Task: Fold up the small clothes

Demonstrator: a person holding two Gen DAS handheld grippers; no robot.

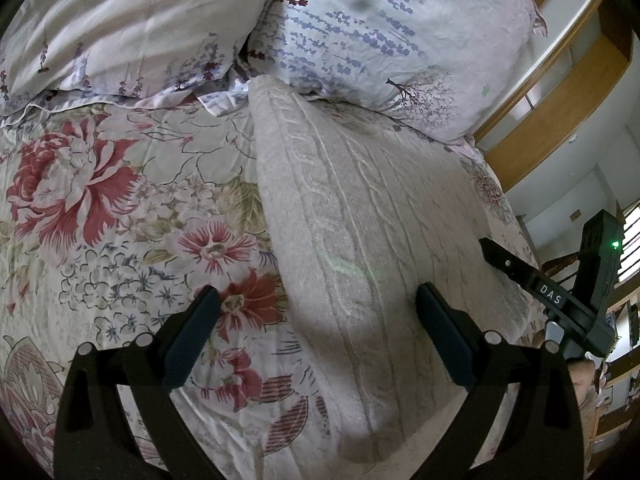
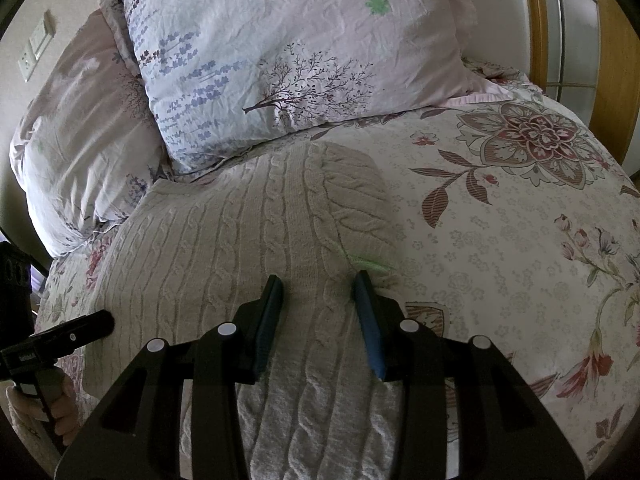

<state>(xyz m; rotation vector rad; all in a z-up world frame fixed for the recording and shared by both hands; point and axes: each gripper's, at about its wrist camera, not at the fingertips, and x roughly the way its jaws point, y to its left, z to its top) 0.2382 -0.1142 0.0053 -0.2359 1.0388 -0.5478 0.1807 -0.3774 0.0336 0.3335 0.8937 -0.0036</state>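
Sweater (image 1: 360, 216) flat on floral quilt (image 1: 120, 200), top edge just beside two pillows (image 1: 380, 28) at bed head. Left gripper (image 1: 316, 304) spread wide, nothing between pads, straddling sweater's left edge. Right gripper (image 2: 318, 284) partly spread above knit; touching or gripping, cannot tell. Sweater's near hem cut off behind gripper frames. Wooden shelving (image 1: 560, 128) only in left view; wall sockets (image 2: 36, 48) only in right.
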